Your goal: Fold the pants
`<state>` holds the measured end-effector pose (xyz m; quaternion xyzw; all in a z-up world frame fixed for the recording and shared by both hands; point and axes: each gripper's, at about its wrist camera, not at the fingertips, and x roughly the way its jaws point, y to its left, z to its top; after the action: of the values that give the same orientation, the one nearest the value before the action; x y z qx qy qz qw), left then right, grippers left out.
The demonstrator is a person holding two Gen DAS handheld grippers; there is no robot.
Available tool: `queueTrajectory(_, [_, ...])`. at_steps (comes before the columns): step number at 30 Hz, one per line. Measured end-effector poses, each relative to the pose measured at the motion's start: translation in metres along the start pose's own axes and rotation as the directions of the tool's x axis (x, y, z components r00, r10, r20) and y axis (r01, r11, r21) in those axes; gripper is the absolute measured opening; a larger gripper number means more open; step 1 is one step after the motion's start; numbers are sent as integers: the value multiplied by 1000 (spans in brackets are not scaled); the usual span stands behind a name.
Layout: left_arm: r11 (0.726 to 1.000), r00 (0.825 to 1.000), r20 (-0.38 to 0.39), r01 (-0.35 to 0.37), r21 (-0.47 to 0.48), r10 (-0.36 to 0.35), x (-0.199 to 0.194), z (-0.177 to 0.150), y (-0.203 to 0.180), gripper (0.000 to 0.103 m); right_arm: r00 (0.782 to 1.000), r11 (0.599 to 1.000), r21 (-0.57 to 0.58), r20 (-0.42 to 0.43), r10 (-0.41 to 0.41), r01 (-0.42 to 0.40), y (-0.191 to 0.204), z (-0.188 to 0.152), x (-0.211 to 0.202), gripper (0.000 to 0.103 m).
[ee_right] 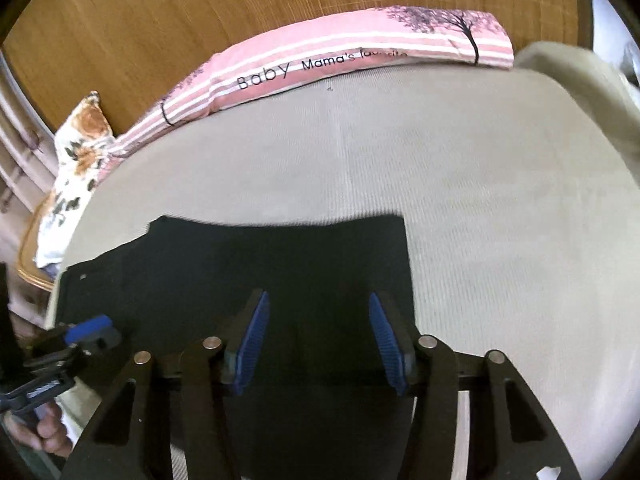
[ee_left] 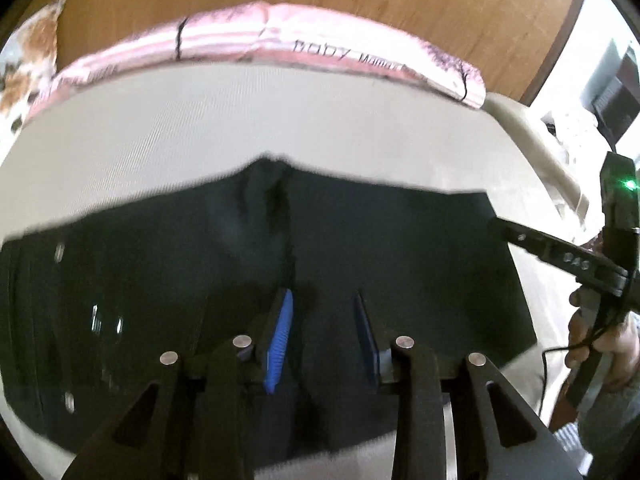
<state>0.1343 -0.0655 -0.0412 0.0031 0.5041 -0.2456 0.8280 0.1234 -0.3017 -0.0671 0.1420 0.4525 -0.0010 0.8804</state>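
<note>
Now I hover both hand-held grippers, left (ee_left: 324, 332) and right (ee_right: 318, 340), narrowly parted and empty, above flat black fabric pants (ee_left: 360, 240) on the beige bed (ee_right: 480, 200), pink striped pillow (ee_right: 360, 56) at twelve o'clock.

Folded pants (ee_left: 360, 240) lie flat near the front edge of a bed (ee_left: 160, 132), both grippers above them.

From the left wrist view, the left gripper (ee_left: 322, 340) hangs over the middle of the pants, jaws apart, nothing between them. The right gripper (ee_left: 520, 236) reaches in from the right, its tip at the pants' right edge, held by a hand (ee_left: 600, 344). From the right wrist view, the right gripper (ee_right: 320, 344) stands over the pants' right part, jaws apart. A long pillow (ee_right: 320, 64) lies along the bed's far edge, before a headboard (ee_right: 160, 20); a second pillow (ee_right: 80, 168) sits at its left end.
</note>
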Motion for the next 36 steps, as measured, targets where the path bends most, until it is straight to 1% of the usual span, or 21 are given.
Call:
queueTrajectory(2, [1000,1000,13,11,22,-12,10,11,-4,34,1000,1000,4,-12,-24,24,-4,9,13,43])
queueTrajectory(4, [999,1000,6,28,30,-28,27,23,-7,34,999,999,3,-16,-33,33,-6,11,21,41])
queueTrajectory(6, [999,999,-27,41,19,-40,46,30,-2,34,999,999,-9,-21,-50,50,-6,14,27,40])
queueTrajectory(8, [999,997,-60,40,3,-39,63,36,0,34,998,998,-17,-25,-56,56,-6,14,32,40])
queueTrajectory(9, [999,998,-51,44,9,-44,68,38,0,34,998,998,-17,-26,-58,57,-5,14,33,40])
queueTrajectory(10, [999,998,-40,42,15,-41,69,39,1,34,998,998,-17,-25,-56,56,-6,13,33,40])
queueTrajectory(14, [999,998,-47,36,21,-35,72,43,1,34,998,998,-23,-22,-51,51,-7,12,32,40])
queueTrajectory(16, [999,999,-47,20,39,-19,70,42,0,34,998,998,-22,-26,-52,51,-6,11,29,40])
queueTrajectory(17, [999,999,-47,8,52,-6,66,39,-2,34,998,999,-21,-28,-49,48,-5,9,25,40])
queueTrajectory(19, [996,998,-55,-3,85,7,57,29,-4,38,998,999,-25,-39,-43,42,-4,2,20,42])
queueTrajectory(21, [992,999,-44,-14,122,19,44,13,-6,39,998,999,-26,-53,-39,38,-4,-11,14,42])
queueTrajectory(23, [988,998,-48,-19,152,26,35,-1,-9,41,997,999,-25,-62,-35,34,-3,-27,6,42])
queueTrajectory(27, [988,993,-115,15,153,2,21,-42,-9,42,997,1000,-7,-75,-25,25,-2,-53,-9,42])
queueTrajectory(28, [988,993,-117,15,153,3,18,-50,-9,42,997,1000,-1,-80,-21,21,-2,-59,-12,42])
queueTrajectory(30, [985,996,-83,4,174,11,9,-65,-10,43,996,1000,5,-85,-16,17,0,-68,-18,42])
queueTrajectory(32, [988,997,-80,5,153,8,5,-68,-7,43,996,1000,13,-92,-6,7,3,-76,-23,42])
queueTrajectory(34, [996,996,-90,10,89,-2,0,-66,1,43,995,1000,8,-98,-1,2,8,-82,-26,45])
queueTrajectory(35, [999,996,-85,15,47,-11,-5,-65,6,43,995,1000,-1,-103,4,-4,13,-84,-27,45])
queueTrajectory(36, [999,997,-77,19,27,-17,-10,-65,10,43,994,1000,-9,-109,11,-12,18,-85,-27,45])
